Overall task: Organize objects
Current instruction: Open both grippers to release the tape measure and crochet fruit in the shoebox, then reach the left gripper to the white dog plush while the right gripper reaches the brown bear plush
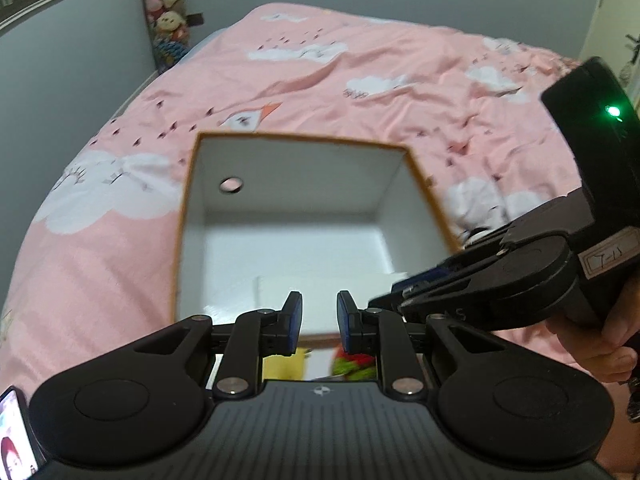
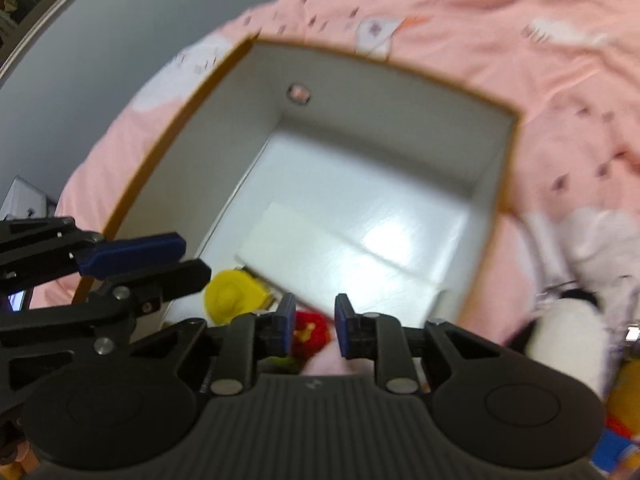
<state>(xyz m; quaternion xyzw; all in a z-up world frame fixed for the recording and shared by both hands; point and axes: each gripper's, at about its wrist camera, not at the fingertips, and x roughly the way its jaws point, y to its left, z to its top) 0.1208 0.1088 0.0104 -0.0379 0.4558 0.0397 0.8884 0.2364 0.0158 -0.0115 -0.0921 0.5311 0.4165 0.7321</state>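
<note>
Resting on pink bed, white cardboard box stood open-topped, yellow toy inside, left tongs and right tongs both parted, gripping nothing.

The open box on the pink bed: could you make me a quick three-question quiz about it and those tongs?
1. True or false: the box has a lid on it.
2. What lies outside the box, right of the right tongs? A) white plush toy B) a book C) a mug
3. Fill in: the left tongs hold ____.

Key: 1 false; 2 A, the white plush toy; 3 nothing, both jaws stand apart with a bare gap.
</note>
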